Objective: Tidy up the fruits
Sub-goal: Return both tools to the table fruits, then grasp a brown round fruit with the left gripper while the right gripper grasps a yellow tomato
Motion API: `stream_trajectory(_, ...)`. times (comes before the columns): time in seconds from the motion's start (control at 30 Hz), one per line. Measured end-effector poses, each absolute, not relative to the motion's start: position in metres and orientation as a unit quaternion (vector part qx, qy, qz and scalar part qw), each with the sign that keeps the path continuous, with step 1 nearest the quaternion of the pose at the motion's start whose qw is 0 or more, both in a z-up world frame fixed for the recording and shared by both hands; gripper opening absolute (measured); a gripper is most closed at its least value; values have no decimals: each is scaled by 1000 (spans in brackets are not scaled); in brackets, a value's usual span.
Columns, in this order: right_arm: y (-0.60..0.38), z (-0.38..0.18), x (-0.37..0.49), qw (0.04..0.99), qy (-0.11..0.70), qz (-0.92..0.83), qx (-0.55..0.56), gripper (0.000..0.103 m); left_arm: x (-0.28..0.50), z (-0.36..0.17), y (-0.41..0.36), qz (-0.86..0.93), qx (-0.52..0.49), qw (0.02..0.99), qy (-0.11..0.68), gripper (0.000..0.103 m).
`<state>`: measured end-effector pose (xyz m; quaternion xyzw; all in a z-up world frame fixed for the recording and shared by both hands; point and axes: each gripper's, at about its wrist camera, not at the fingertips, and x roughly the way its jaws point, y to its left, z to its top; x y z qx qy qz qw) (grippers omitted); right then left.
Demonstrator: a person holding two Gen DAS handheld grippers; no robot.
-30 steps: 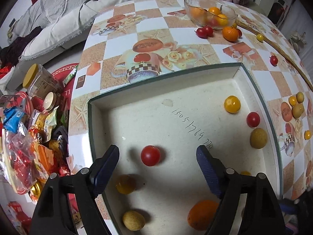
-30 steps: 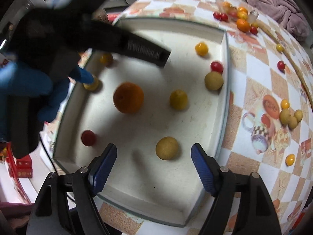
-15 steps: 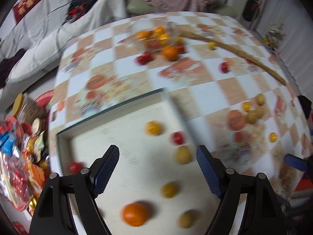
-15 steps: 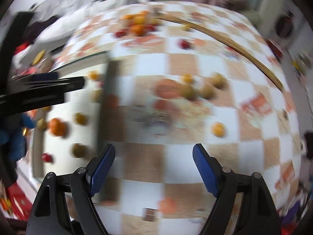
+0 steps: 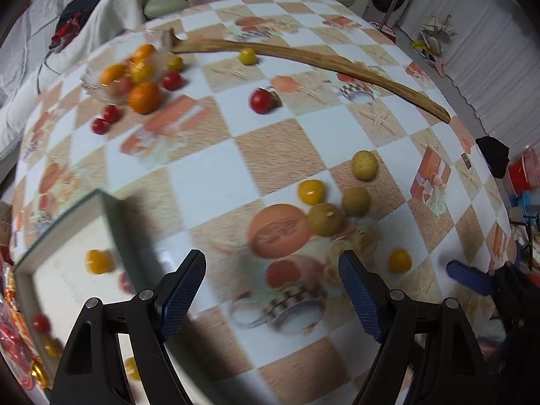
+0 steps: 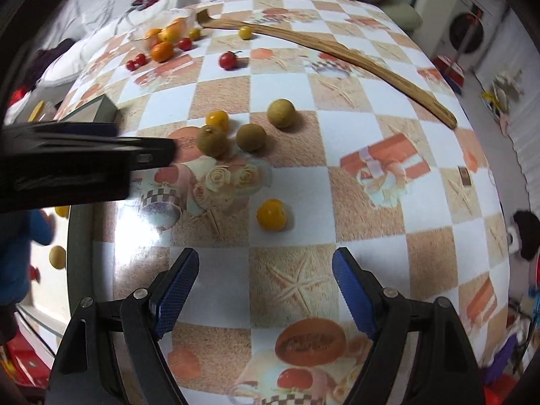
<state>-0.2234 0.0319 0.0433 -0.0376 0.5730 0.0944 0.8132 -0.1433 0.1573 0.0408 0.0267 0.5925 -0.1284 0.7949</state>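
Note:
My left gripper (image 5: 271,280) is open and empty above the checked tablecloth, just right of the white box tray (image 5: 64,222). Ahead of it lie three tan-green fruits (image 5: 325,219) and a yellow fruit (image 5: 310,191); another yellow fruit (image 5: 400,260) lies to its right. My right gripper (image 6: 265,278) is open and empty, with that yellow fruit (image 6: 271,215) just ahead of it. The tan-green fruits (image 6: 212,140) lie further on, beside the left gripper's finger (image 6: 148,153). The tray (image 6: 76,236) holds several small fruits.
A glass bowl (image 5: 101,84) of oranges stands at the far left with an orange (image 5: 144,98) and red tomatoes (image 5: 261,101) around it. A long wooden stick (image 5: 320,60) lies across the far side. Snack packets (image 5: 13,337) lie left of the tray.
Both grippers have swung right, away from over the tray to over the tablecloth. The loose fruits on the cloth now lie in front of them. Both stay open.

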Motion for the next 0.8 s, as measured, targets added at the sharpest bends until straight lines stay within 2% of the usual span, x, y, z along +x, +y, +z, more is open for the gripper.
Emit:
stream_trajectory(0.27, 33, 34, -220, 819, 556, 130, -56, 69, -129, 19, 137, -115, 14, 795, 596, 81)
stream_trajectory(0.33, 32, 32, -217, 820, 553, 135, -53, 65, -127, 16, 132, -114, 12, 794, 597, 65)
stream_trajectory(0.4, 31, 31, -214, 822, 550, 137, -49, 63, -126, 15, 129, -109, 17, 796, 596, 65)
stream_trajectory(0.43, 30, 30, -212, 824, 548, 138, -47, 63, -126, 15, 127, -110, 17, 797, 593, 58)
stream_trajectory(0.57, 30, 26, -203, 826, 543, 143, -41, 55, -126, 15, 125, -102, 30, 803, 586, 47)
stream_trajectory(0.7, 33, 21, -196, 827, 540, 149, -44, 41, -125, 16, 130, -93, 34, 806, 584, 31)
stream_trajectory(0.73, 33, 21, -195, 828, 538, 149, -45, 33, -125, 16, 132, -94, 31, 806, 584, 31)
stream_trajectory(0.8, 32, 21, -193, 829, 537, 145, -46, 23, -125, 16, 134, -95, 26, 805, 585, 31)
